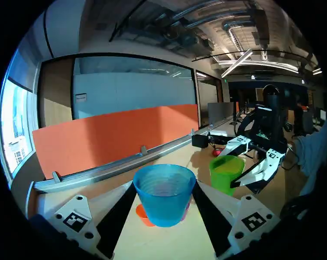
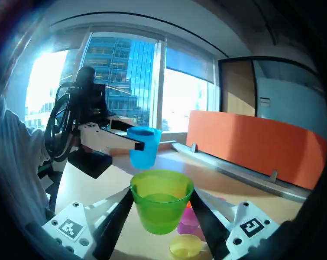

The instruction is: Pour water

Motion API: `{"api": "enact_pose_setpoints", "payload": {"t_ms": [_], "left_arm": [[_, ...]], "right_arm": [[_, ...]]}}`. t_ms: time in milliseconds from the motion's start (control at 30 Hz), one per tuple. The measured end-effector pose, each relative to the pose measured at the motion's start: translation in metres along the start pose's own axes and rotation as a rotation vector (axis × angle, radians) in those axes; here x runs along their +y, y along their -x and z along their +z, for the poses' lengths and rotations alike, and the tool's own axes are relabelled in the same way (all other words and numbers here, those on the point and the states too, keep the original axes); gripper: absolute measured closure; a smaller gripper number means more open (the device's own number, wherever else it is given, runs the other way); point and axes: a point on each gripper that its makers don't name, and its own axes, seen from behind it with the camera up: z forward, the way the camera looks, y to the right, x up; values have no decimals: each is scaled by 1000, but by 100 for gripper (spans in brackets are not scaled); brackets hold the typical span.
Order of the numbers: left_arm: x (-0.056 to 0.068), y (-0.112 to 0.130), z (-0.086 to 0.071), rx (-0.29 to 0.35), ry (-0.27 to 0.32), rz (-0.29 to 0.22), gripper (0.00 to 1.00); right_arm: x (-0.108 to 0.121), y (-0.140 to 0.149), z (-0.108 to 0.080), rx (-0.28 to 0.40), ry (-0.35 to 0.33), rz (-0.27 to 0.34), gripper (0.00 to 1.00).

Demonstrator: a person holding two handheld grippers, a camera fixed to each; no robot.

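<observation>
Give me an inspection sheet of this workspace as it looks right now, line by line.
Surface: wooden desk, small cups on it.
Job's things: blue cup, upright, contents unclear; green cup, upright, part full of water.
Clutter: orange cup, pink cup and yellow cup on the desk below the held cups.
Grippers: left gripper shut on the blue cup; right gripper shut on the green cup.
Cables: black cables looped behind the left gripper.
Surroundings: orange partition, windows.

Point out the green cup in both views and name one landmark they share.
Left gripper view: green cup, right of centre, beyond the blue cup, gripped by the right hand-held gripper.
Right gripper view: green cup, bottom centre, between that hand-held gripper's own fingers.
Shared landmark: the orange partition.
</observation>
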Motion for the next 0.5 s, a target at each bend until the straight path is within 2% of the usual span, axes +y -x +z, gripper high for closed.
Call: {"api": "enact_pose_setpoints", "payload": {"t_ms": [300, 500], "left_arm": [[0, 37, -5, -47, -1, 19, 12], [-1, 58, -6, -76, 6, 9, 12]], "right_arm": [[-12, 16, 9, -57, -47, -1, 10], [-21, 30, 11, -102, -85, -8, 10]]}}
